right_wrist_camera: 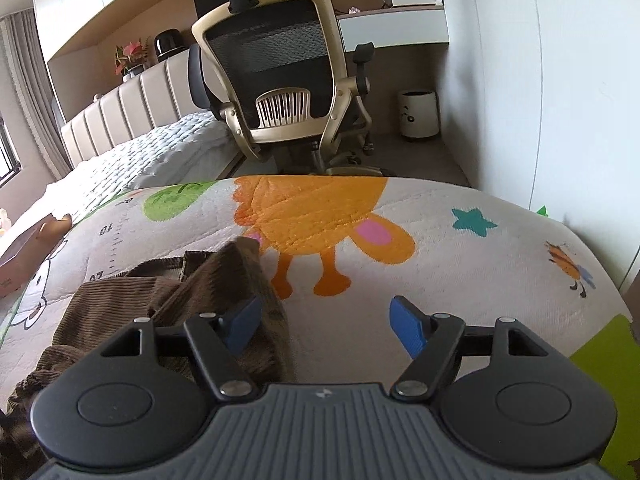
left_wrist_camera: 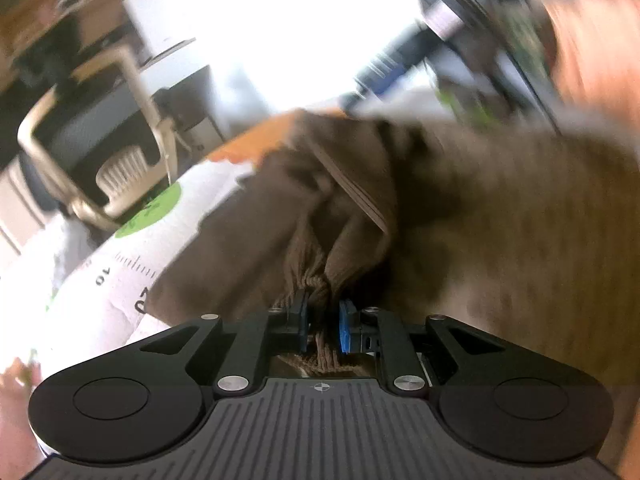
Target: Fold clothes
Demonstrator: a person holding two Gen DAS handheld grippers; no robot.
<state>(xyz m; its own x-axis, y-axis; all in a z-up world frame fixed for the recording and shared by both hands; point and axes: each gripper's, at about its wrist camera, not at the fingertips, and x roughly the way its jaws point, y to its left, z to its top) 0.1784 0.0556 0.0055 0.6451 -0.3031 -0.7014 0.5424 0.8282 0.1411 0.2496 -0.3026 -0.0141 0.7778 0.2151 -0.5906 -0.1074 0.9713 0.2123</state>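
lying on a white quilted play mat printed with an orange cartoon figure, one green star and ruler marks: one brown ribbed corduroy garment, crumpled. left gripper pinched tight on a bunched fold of it. right gripper spread wide, holding nothing. one mesh office chair beyond.

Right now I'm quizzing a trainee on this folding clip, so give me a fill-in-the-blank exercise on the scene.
1. The left tool is shut on the ____ corduroy garment.
2. The right tool is ____, holding nothing.
3. The cartoon animal printed on the mat is ____.
4. Beyond the mat stands an office ____.

Missing words: brown; open; orange; chair
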